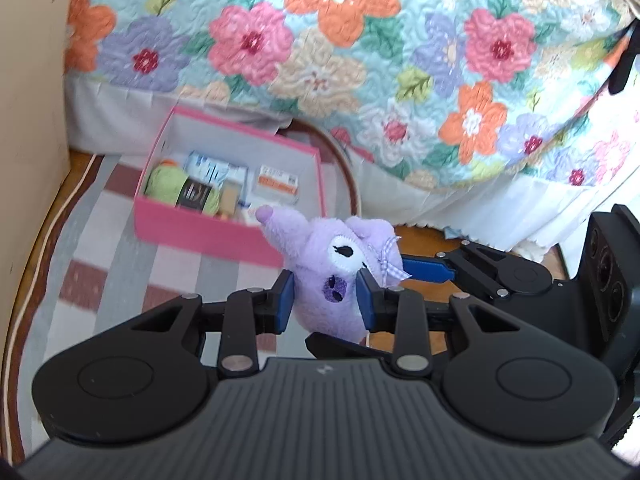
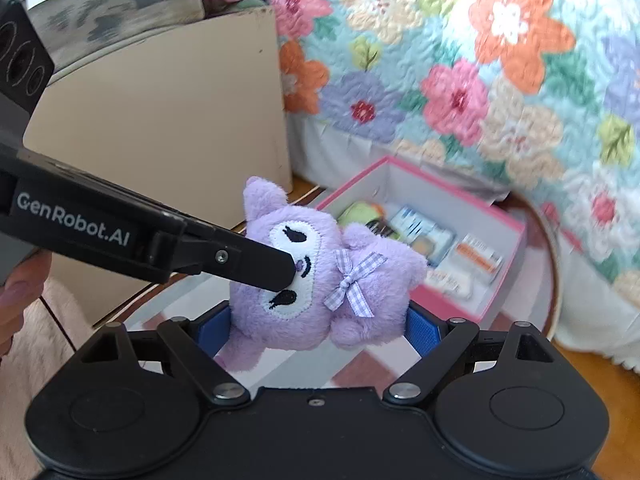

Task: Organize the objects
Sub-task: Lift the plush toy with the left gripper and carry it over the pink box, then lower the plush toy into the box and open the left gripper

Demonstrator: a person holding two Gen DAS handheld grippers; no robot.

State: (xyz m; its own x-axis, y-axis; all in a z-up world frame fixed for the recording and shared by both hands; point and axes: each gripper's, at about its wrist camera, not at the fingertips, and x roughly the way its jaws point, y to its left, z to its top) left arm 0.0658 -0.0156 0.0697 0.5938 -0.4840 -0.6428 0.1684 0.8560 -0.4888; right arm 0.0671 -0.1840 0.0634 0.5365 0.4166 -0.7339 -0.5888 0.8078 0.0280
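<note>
Floral quilt behind, and both grippers clamp the plush: left gripper narrow, right gripper wide. It hangs above the rug, pink box at eleven o'clock. Best carried level, released together over the box.

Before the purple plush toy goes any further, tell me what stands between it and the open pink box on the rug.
Nothing visible does. The purple plush toy is held above the striped rug, clamped in the left tongs, with the right tongs around it. The pink cardboard box sits just beyond, open-topped, already holding small packets.
</note>
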